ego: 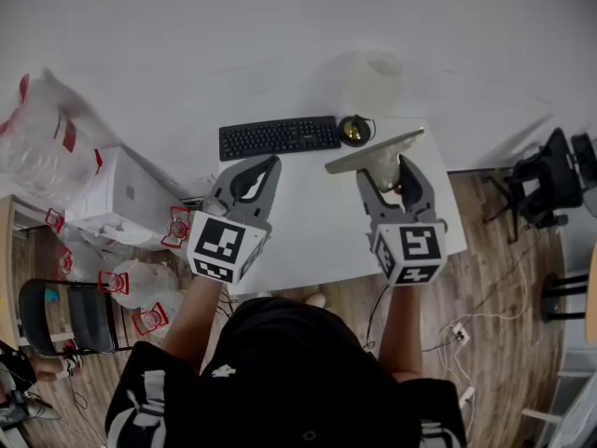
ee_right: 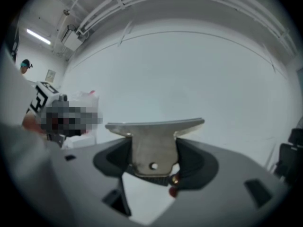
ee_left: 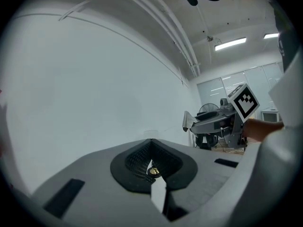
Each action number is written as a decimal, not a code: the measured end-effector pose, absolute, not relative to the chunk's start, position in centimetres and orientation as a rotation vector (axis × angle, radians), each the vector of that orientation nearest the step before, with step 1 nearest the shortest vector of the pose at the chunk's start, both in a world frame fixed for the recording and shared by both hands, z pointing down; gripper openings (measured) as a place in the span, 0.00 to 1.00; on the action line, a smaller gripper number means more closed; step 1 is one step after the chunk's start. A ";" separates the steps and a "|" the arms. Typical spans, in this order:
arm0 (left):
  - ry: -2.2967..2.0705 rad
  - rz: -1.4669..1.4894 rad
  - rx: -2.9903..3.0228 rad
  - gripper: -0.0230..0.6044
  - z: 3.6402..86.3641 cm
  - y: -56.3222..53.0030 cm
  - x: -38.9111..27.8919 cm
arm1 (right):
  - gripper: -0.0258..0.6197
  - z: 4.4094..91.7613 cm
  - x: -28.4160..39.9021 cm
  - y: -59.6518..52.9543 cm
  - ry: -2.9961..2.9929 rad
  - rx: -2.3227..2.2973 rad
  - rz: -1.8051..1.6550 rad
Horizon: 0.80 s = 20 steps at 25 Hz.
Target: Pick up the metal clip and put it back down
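Observation:
The metal clip is a flat silvery piece with a wide top bar, held up over the far right part of the white table. My right gripper is shut on it. In the right gripper view the clip stands upright between the dark pads, its bar sticking out to both sides above the right gripper. My left gripper hovers over the table's left part, shut with nothing in it. In the left gripper view the left gripper has its pads closed together, and the right gripper shows at the right.
A black keyboard and a small round black-and-gold object lie along the table's far edge. A white box and plastic bags stand left of the table, with a chair near them. Another black chair stands at the right.

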<state>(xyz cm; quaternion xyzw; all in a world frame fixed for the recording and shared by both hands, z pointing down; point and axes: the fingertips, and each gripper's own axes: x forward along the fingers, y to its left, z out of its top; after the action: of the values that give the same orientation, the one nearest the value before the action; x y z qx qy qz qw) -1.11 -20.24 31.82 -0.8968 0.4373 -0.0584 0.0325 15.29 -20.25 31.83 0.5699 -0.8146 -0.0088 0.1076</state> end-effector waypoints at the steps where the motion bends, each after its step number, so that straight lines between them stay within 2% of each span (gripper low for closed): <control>1: 1.346 -0.180 -2.761 0.07 31.9 -20.3 -1.1 | 0.48 31.9 15.3 -20.3 -2.397 1.677 -0.024; 20: 1.371 -0.247 -2.813 0.07 34.8 -20.8 -0.5 | 0.48 36.7 13.8 -20.3 -2.363 1.497 0.058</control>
<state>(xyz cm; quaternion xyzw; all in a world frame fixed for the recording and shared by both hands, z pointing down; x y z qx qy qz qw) -0.50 -20.78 34.78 -0.8962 0.4367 -0.0788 0.0013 13.77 -20.33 36.67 0.5273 -0.8320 0.0203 0.1711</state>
